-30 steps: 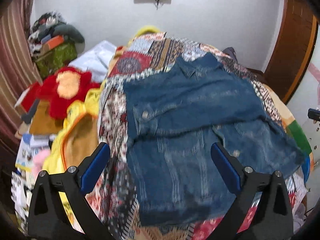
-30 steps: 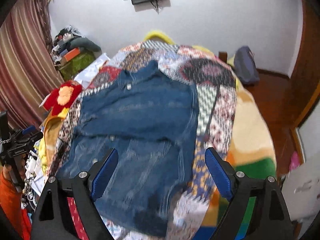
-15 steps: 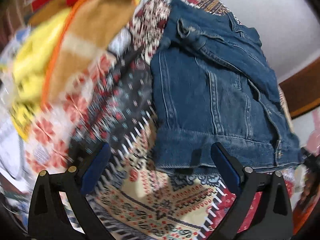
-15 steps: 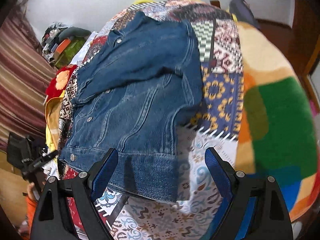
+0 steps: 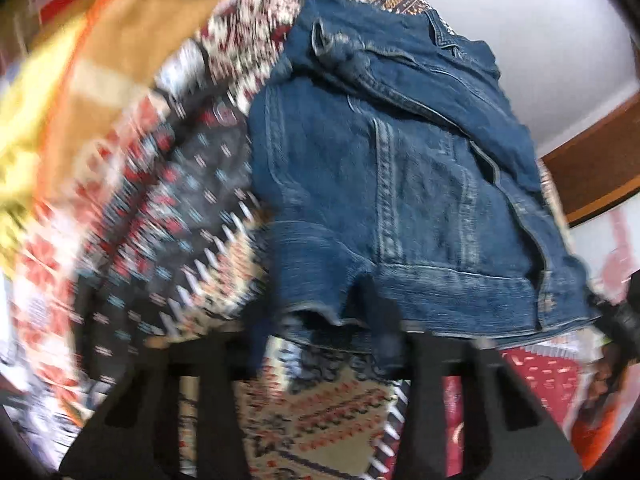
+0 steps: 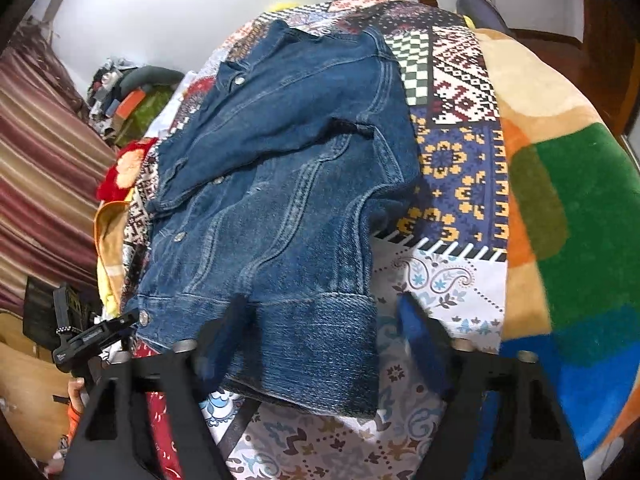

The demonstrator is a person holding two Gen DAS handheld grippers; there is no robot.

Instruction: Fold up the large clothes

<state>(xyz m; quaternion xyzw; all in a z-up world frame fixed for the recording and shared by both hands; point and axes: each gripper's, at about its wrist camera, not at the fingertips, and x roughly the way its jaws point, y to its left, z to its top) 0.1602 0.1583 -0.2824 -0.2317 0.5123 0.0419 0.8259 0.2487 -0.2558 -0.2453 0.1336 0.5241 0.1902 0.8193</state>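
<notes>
On one patterned bedspread (image 6: 460, 168) lies one denim jacket (image 6: 288, 184).

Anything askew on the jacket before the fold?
Yes. The denim jacket lies crooked on the patchwork quilt, with one sleeve thrown diagonally across its front. The hem looks bunched and lifted at the left gripper. No visible damage.

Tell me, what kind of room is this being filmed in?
Most likely a lived-in bedroom. A denim jacket lies spread on a bed covered by a patchwork blanket, striped curtains hang at one side, and a heap of clothes and bags is stacked against the white wall.
</notes>
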